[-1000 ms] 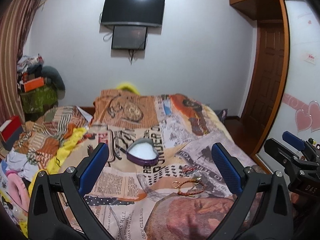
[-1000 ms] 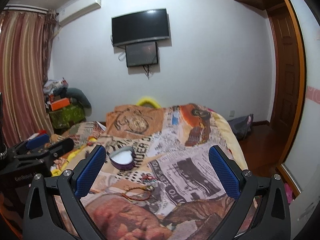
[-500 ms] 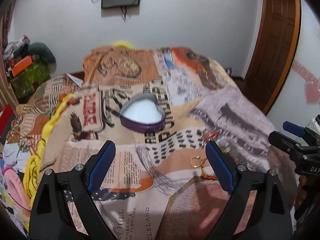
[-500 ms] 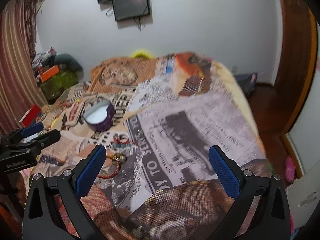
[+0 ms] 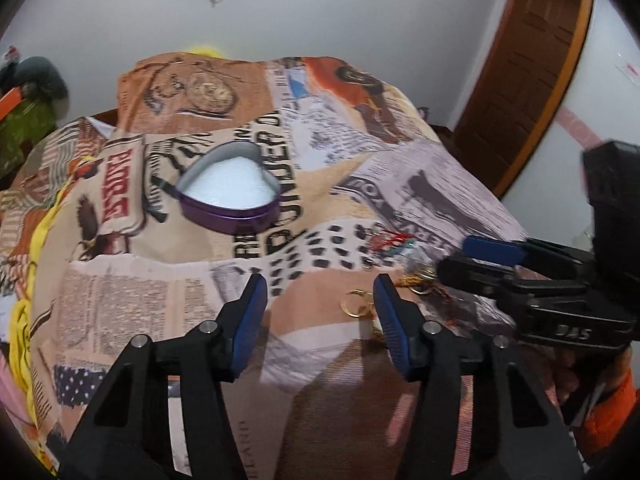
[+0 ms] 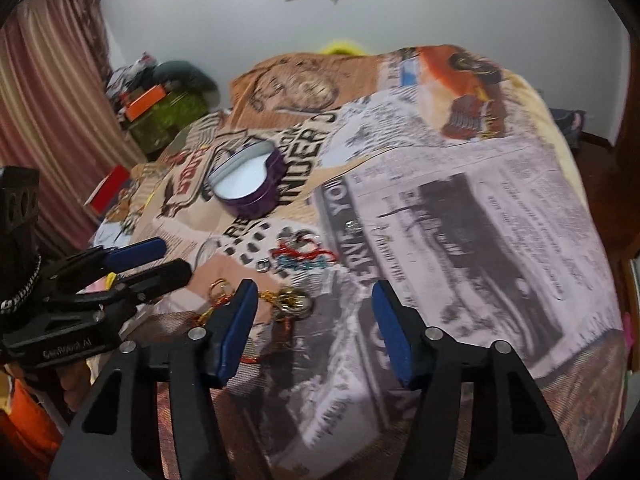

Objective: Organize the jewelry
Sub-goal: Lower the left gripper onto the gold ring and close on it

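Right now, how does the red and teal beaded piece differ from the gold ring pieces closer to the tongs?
The red and teal beaded piece is colourful and strung out flat across the bedspread; the gold ring pieces are metallic and bunched in a clump. The beaded piece lies farther off, toward the purple heart tin; the gold pieces lie just ahead of the right tongs. Both lie loose outside the tin, ungrasped.

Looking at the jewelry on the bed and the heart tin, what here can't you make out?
- Jewelry pile, right wrist view: motion blur; piece count and types unclear.
- Gold ring, left wrist view: the left gripper finger covers what lies beside it.
- Heart tin: only white inside shows; whether lining or contents, unclear.
- Right gripper: open; contact with the pile unclear.
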A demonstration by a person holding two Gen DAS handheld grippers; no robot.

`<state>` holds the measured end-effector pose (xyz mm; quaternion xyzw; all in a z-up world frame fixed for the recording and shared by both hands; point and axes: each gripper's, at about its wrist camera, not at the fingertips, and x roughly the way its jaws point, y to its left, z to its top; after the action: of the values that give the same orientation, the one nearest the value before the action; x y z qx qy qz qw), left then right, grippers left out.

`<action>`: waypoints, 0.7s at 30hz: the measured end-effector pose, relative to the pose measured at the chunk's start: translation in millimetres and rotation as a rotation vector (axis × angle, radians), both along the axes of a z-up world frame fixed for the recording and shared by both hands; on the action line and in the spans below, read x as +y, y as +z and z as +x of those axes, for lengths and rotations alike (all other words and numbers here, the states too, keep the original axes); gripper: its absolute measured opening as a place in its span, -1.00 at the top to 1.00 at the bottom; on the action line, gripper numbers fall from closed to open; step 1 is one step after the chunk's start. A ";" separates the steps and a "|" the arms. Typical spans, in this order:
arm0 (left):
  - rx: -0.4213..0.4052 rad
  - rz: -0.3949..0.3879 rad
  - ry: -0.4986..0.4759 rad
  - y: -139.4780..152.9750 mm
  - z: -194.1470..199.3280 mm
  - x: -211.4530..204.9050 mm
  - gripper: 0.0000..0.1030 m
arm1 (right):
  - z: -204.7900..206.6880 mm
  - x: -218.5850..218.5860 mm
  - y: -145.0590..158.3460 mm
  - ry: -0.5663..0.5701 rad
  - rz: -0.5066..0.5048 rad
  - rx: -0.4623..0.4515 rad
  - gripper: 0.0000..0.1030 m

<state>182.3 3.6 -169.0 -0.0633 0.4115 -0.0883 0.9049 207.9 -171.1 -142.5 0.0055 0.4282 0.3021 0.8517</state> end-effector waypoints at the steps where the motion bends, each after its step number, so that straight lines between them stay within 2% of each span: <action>1: 0.001 0.002 -0.012 -0.8 0.5 -2.7 0.07 | 0.9 1.3 -2.1 0.008 0.000 0.010 0.03; 2: 0.005 0.007 -0.027 -2.4 1.3 -6.2 0.17 | 2.5 2.1 -3.9 0.012 0.000 0.018 0.10; 5: 0.019 0.028 -0.056 -7.6 2.8 -14.3 0.31 | 6.3 3.1 -8.5 0.020 0.002 0.044 0.17; 10: 0.038 0.023 -0.056 -16.7 4.7 -16.3 0.31 | 8.1 8.5 -13.1 0.028 -0.006 0.048 0.18; 17: 0.043 -0.023 -0.042 -20.1 9.3 -14.0 0.31 | 9.0 10.6 -16.5 0.029 -0.010 0.049 0.52; 21: 0.048 -0.042 -0.044 -22.1 12.8 -15.8 0.32 | 10.2 10.1 -17.2 0.030 -0.005 0.049 0.58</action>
<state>195.1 -12.3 -191.1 -0.0755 0.4324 -0.1154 0.8911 218.1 -161.0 -159.7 0.0044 0.4498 0.3135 0.8363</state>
